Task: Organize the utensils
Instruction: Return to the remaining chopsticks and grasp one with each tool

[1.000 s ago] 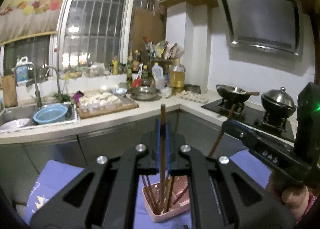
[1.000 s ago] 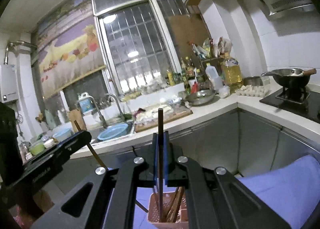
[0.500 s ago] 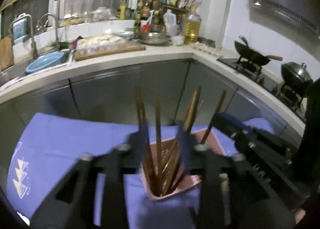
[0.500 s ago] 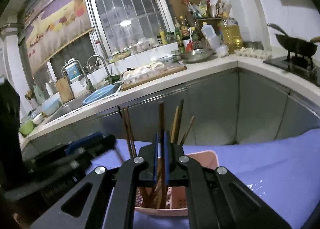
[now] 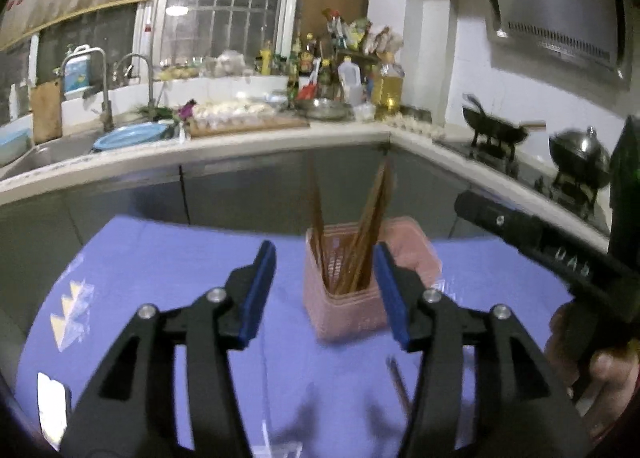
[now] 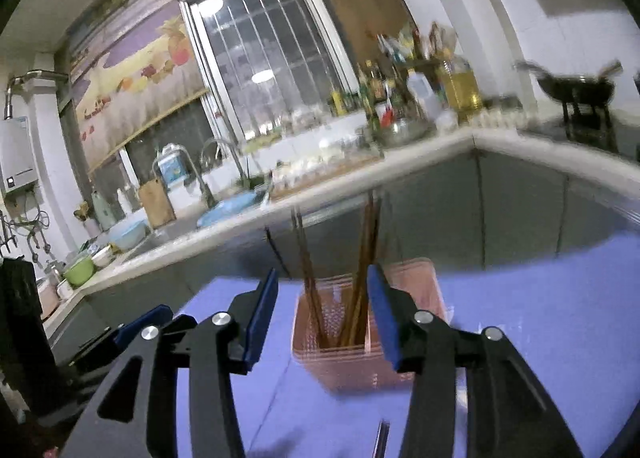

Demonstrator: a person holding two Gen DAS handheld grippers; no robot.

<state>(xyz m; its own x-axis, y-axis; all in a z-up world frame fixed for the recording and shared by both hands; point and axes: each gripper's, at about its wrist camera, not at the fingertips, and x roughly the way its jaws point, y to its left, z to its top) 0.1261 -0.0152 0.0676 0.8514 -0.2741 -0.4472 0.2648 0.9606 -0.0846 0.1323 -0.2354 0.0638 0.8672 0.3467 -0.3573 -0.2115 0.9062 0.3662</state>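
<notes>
A pink basket (image 5: 368, 310) stands on the purple cloth (image 5: 152, 258) with several brown chopsticks (image 5: 366, 226) upright in it; it also shows in the right wrist view (image 6: 348, 362), with chopsticks (image 6: 366, 250). My left gripper (image 5: 325, 262) is open and empty just in front of the basket. My right gripper (image 6: 323, 286) is open and empty just in front of it too. One loose chopstick (image 5: 398, 382) lies on the cloth near the left gripper, and it shows in the right wrist view (image 6: 382, 438). The right gripper's body (image 5: 552, 254) shows at right in the left wrist view.
A kitchen counter (image 5: 240, 146) runs behind, with a sink, a blue bowl (image 5: 132, 134), a cutting board and bottles. A wok (image 5: 496, 130) and a lidded pot (image 5: 580, 154) sit on the stove at right.
Both grippers opened and let go of their chopsticks, which now stand in the pink basket. Both grippers drew back from the basket.
</notes>
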